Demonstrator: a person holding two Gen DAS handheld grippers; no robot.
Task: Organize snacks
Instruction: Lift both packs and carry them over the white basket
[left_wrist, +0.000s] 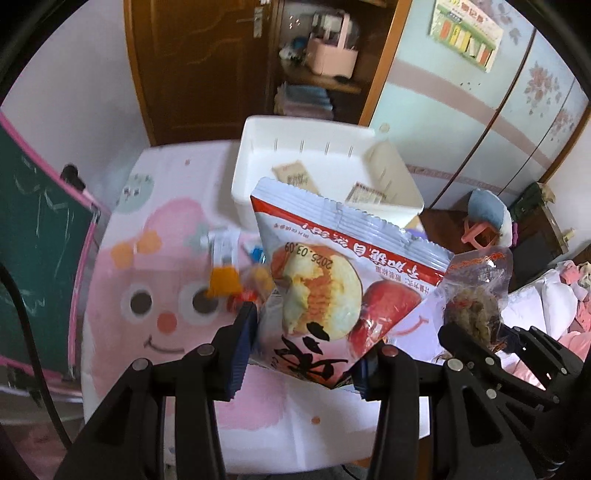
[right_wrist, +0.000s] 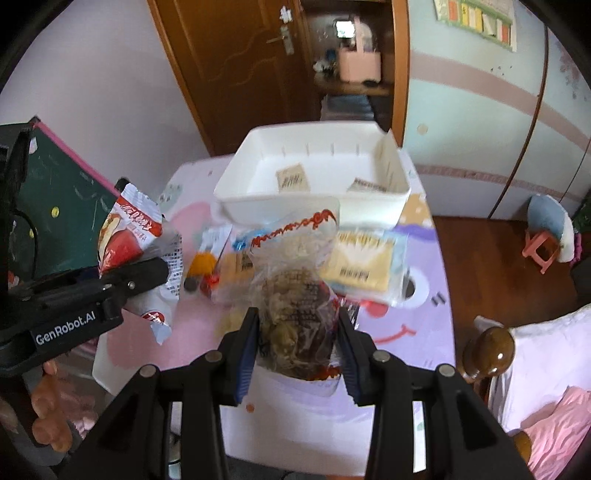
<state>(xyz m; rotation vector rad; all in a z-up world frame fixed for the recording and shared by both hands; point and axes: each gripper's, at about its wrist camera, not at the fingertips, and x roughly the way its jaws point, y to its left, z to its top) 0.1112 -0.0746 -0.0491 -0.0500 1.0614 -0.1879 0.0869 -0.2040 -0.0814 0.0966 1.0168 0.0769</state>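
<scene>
Tongs on both sides are clamped on light, crinkly, slippery packets: left tongs (left_wrist: 301, 347) on the apple-chip bag (left_wrist: 332, 280), right tongs (right_wrist: 297, 350) on the clear snack pouch (right_wrist: 295, 288); grip the sealed edges.

Home bedroom: wardrobe (right_wrist: 480, 122), bed (right_wrist: 554, 424), kids' chalkboard (left_wrist: 37, 240).

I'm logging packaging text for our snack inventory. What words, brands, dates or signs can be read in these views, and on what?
"2025.03.09": upside down on the red-and-white snack bag in the left gripper.
"GenRobot.AI": on the left gripper's body, seen from the right wrist.
Chinese print on both bags, the packets and the wall chart: too blurred to read.
</scene>
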